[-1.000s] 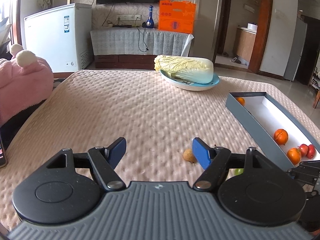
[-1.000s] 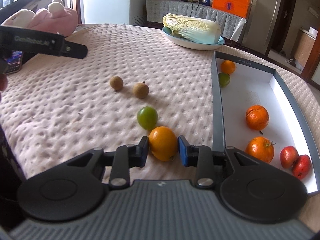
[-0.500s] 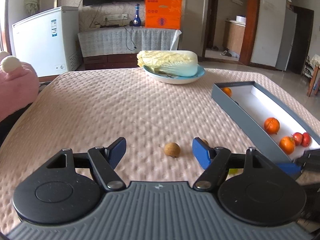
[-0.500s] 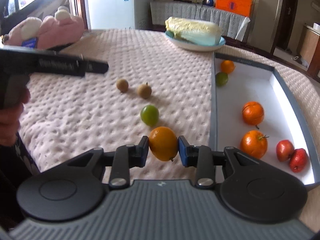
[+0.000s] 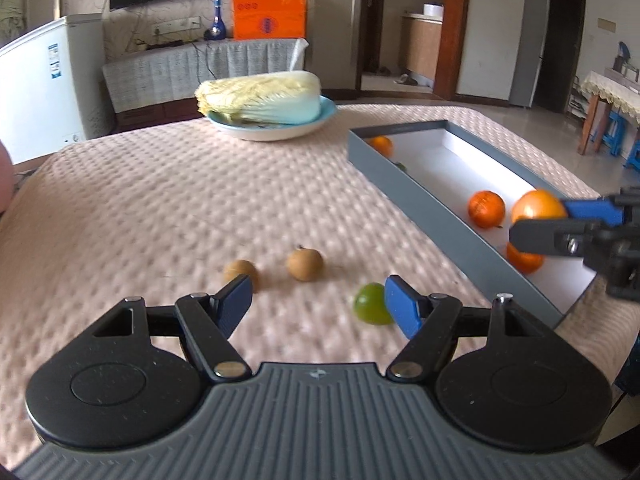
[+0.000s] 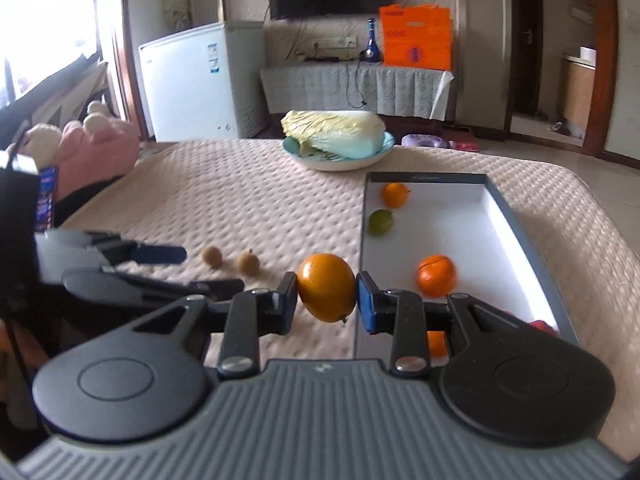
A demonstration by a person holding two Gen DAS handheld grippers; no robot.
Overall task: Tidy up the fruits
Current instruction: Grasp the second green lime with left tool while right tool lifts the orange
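My right gripper is shut on an orange and holds it in the air near the left wall of the grey box; the held orange also shows in the left wrist view. The box holds several oranges, a green fruit and red fruits. My left gripper is open and empty, low over the table. A green fruit lies by its right fingertip; two brown fruits lie just ahead.
A cabbage on a blue plate sits at the far side of the quilted table. A pink plush toy and a phone lie at the left edge.
My right gripper has lifted the orange off the table and carried it toward the box. My left gripper has swung right, bringing the loose brown and green fruits into view.
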